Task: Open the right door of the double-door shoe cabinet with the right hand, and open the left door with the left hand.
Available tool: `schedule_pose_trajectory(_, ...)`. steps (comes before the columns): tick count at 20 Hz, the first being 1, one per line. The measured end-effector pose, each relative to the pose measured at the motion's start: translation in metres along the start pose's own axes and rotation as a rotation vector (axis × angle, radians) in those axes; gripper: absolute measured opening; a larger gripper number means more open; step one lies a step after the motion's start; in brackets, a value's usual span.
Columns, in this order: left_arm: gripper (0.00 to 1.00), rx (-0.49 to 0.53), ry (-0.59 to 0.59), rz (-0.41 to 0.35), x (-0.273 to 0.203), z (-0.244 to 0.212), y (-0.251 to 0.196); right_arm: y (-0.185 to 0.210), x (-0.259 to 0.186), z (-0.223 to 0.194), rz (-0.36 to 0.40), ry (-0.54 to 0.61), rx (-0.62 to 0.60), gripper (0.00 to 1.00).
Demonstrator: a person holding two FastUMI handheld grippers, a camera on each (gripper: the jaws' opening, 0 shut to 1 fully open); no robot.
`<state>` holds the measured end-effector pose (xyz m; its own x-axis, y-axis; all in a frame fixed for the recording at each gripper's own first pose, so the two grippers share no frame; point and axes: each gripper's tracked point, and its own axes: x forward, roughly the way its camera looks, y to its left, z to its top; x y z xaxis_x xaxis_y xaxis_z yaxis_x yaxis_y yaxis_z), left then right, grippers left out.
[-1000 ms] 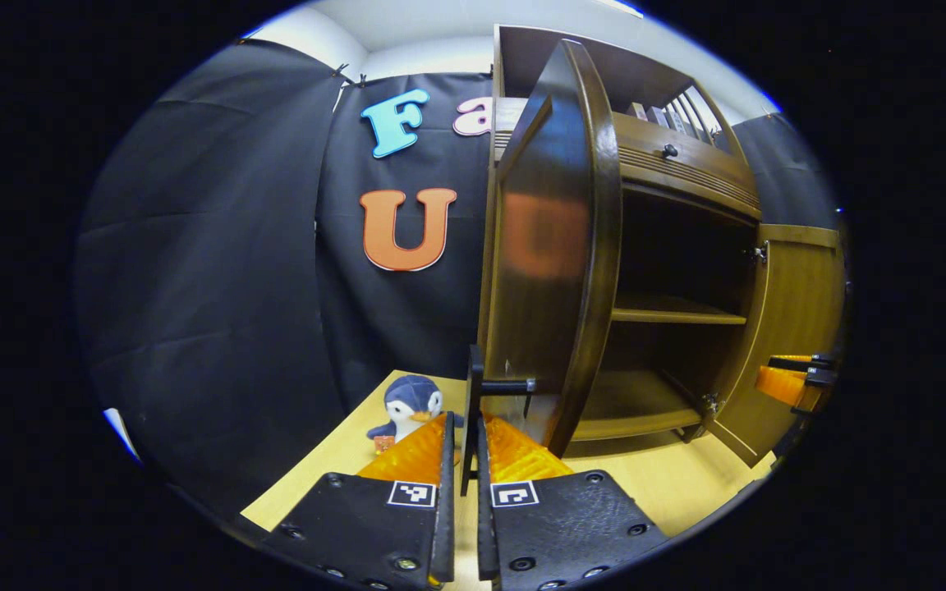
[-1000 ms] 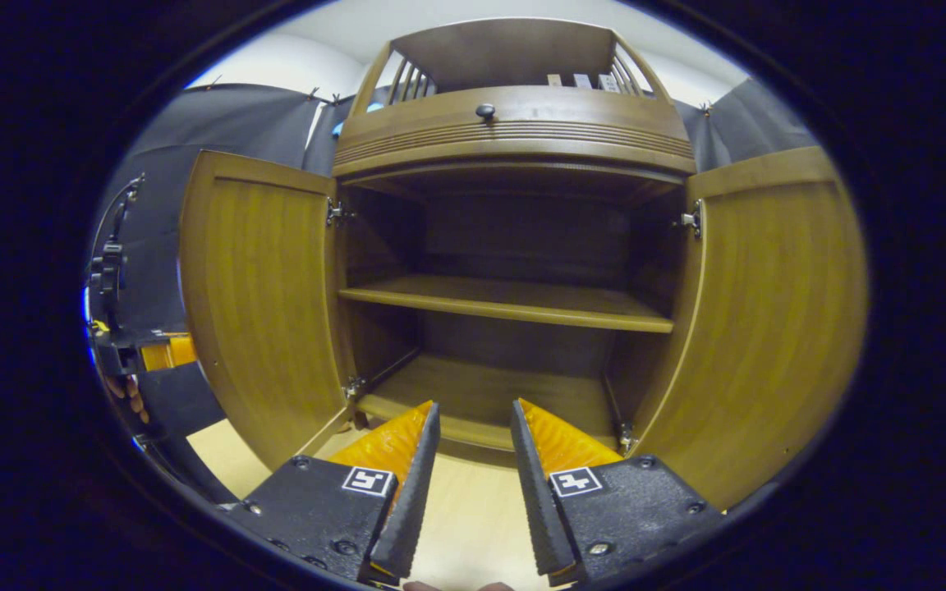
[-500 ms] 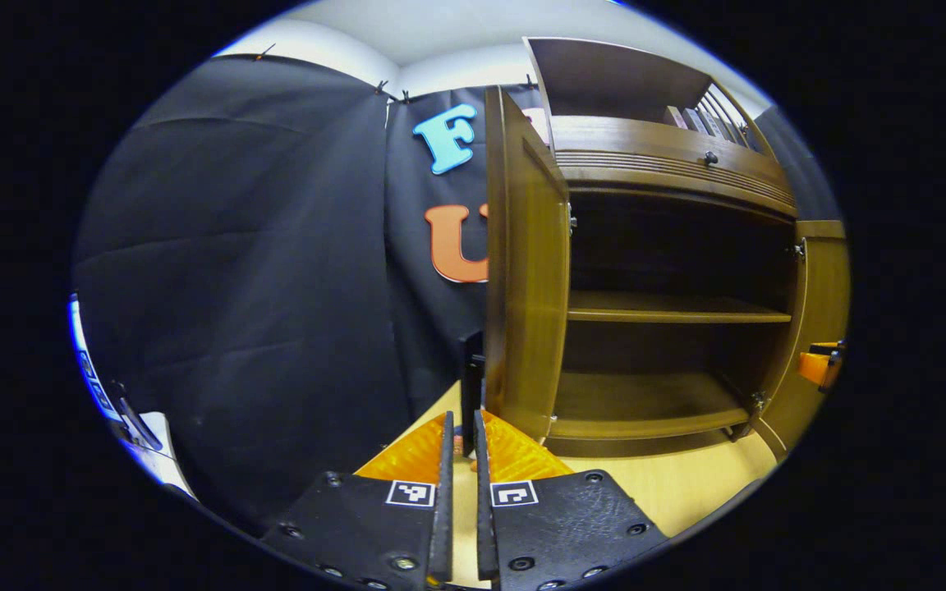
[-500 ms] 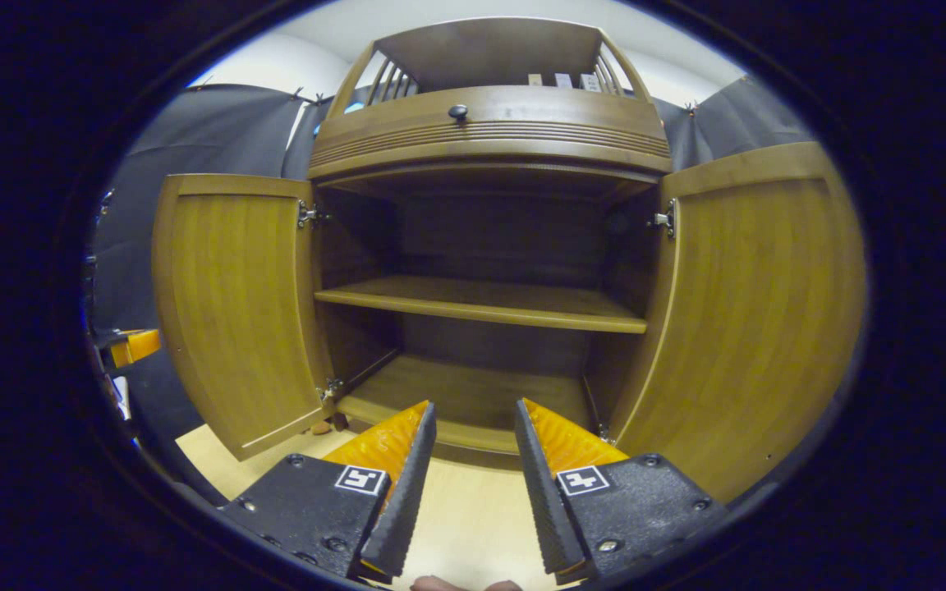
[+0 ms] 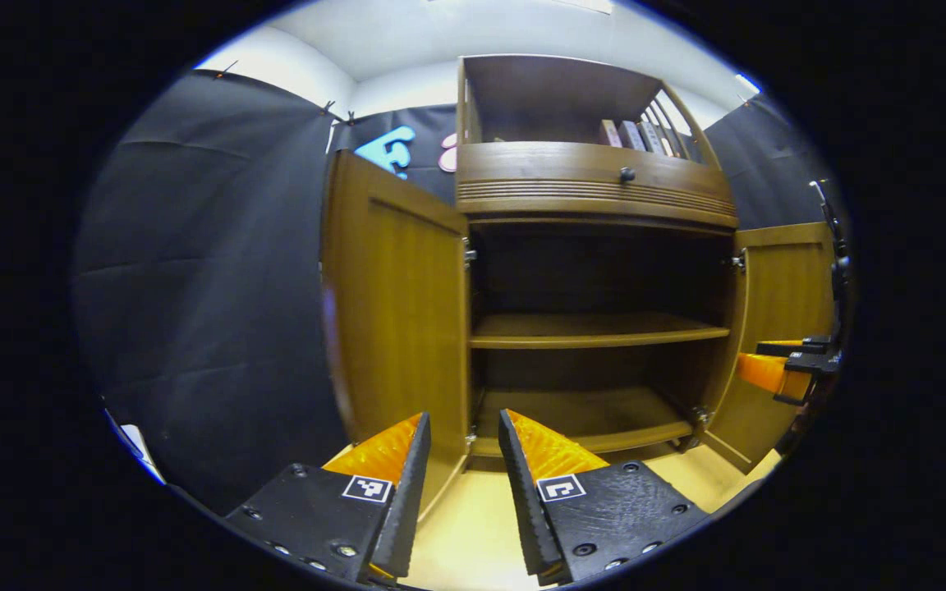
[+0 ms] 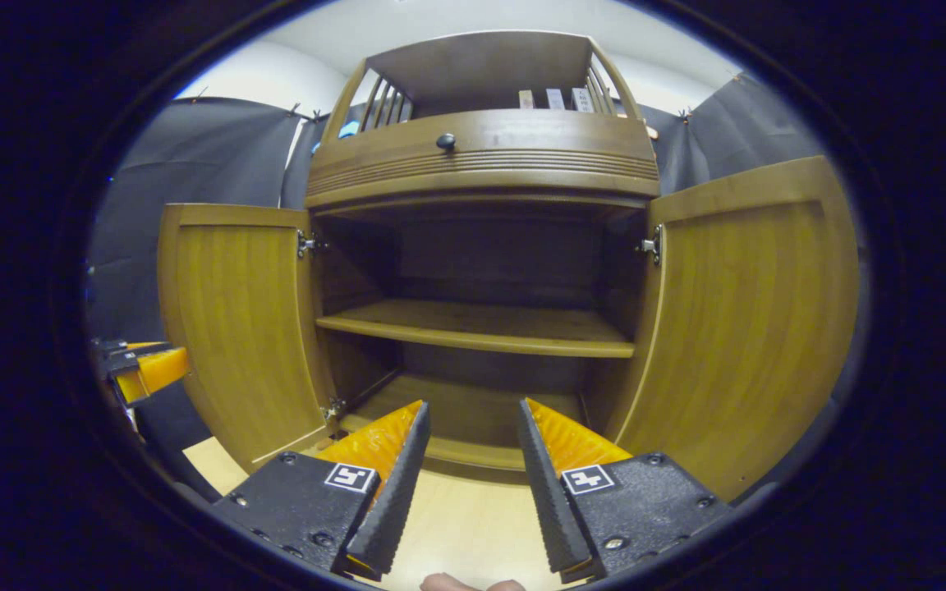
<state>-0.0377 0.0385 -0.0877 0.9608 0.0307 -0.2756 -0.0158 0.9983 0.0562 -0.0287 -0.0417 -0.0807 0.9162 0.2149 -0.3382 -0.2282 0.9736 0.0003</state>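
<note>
You can see a few books (image 5: 633, 135) standing upright in the open top compartment, toward its right end; they show again in the right gripper view (image 6: 555, 99). Below you lies a pale wooden floor (image 5: 473, 533), and above the black cloth is a white wall (image 6: 276, 75) and a white ceiling (image 5: 440, 37).

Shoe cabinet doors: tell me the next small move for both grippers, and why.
Probably just draw both back. The left door and right door stand wide open, and the left gripper and right gripper are open, holding nothing.
</note>
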Motion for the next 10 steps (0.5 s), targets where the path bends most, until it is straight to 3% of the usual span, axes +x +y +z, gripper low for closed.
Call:
schedule_pose_trajectory(5,0.67,-0.04,-0.006,-0.152,0.007,0.009,-0.071,-0.011,-0.017,0.016,-0.012,-0.035,0.006,0.71)
schedule_pose_trajectory(6,0.59,-0.046,0.0,-0.175,0.007,0.012,-0.083,-0.013,-0.019,0.018,-0.01,-0.038,0.007,0.72)
schedule_pose_trajectory(7,0.66,-0.059,0.002,-0.2,0.006,0.015,-0.095,-0.015,-0.02,0.022,-0.006,-0.047,0.01,0.77)
schedule_pose_trajectory(9,0.78,-0.066,-0.013,-0.224,0.006,0.025,-0.11,-0.022,-0.024,0.029,-0.017,-0.064,0.014,0.79)
schedule_pose_trajectory(10,0.92,-0.056,-0.023,-0.226,0.008,0.029,-0.115,-0.025,-0.027,0.033,-0.025,-0.07,0.011,0.79)
